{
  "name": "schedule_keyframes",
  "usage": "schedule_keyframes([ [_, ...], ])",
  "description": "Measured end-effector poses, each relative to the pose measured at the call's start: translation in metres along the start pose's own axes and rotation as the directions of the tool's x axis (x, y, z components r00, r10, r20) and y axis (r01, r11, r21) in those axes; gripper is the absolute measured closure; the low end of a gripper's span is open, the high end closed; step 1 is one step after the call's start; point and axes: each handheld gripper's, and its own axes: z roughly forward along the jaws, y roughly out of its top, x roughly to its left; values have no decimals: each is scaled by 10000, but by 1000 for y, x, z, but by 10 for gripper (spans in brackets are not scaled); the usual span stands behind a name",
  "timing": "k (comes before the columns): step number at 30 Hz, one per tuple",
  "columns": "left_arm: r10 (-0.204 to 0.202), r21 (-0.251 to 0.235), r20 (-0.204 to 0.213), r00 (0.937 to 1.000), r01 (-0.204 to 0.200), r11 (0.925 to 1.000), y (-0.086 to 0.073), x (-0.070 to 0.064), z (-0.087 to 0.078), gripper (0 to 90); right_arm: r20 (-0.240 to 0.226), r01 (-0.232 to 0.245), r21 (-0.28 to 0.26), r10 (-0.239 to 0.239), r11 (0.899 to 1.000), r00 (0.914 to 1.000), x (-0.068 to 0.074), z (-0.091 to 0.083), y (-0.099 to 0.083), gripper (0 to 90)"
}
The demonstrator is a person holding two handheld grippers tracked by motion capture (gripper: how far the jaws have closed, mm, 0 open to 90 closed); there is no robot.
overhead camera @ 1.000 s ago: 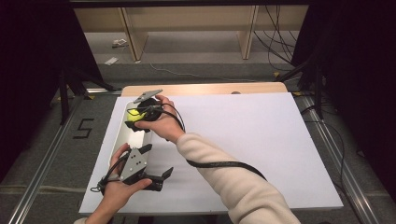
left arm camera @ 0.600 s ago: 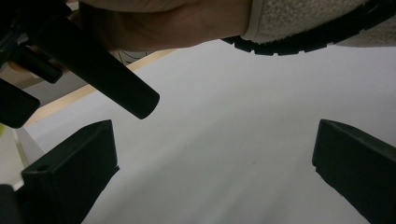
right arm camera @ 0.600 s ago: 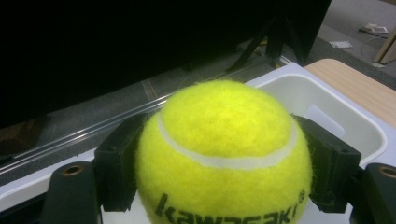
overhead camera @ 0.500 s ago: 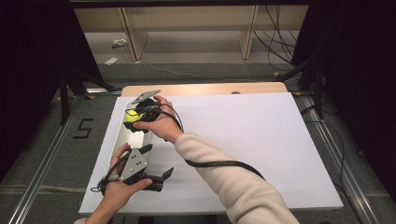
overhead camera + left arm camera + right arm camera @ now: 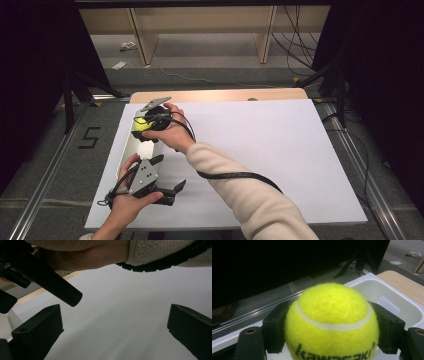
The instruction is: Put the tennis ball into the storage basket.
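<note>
R gripper pinches fuzzy yellow tennis ball over white plastic bin at table's 10 o'clock; drop step, I judge; next: spread jaws; L gripper spread, idle, 7 o'clock.

The high view is evenly lit from above: the white table is bright and glare-free, while black curtains on both sides swallow detail. Soft shadows lie under the sleeve and hands. This picture is slightly soft, and fine detail on the tools blurs. In the left gripper view the near jaws and the cuff overhead are out of focus, dim and silhouetted against pale grey. In the right gripper view the tennis ball is sharp and vividly lit, the background dark and underexposed.
</note>
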Motion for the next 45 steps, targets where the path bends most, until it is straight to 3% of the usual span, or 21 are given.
schedule_keyframes([
  [45,24,1,7,10000,-24,10000,0,0,0,0,-214,123,398,-115,9991,9997,2,19,-6,259],
])
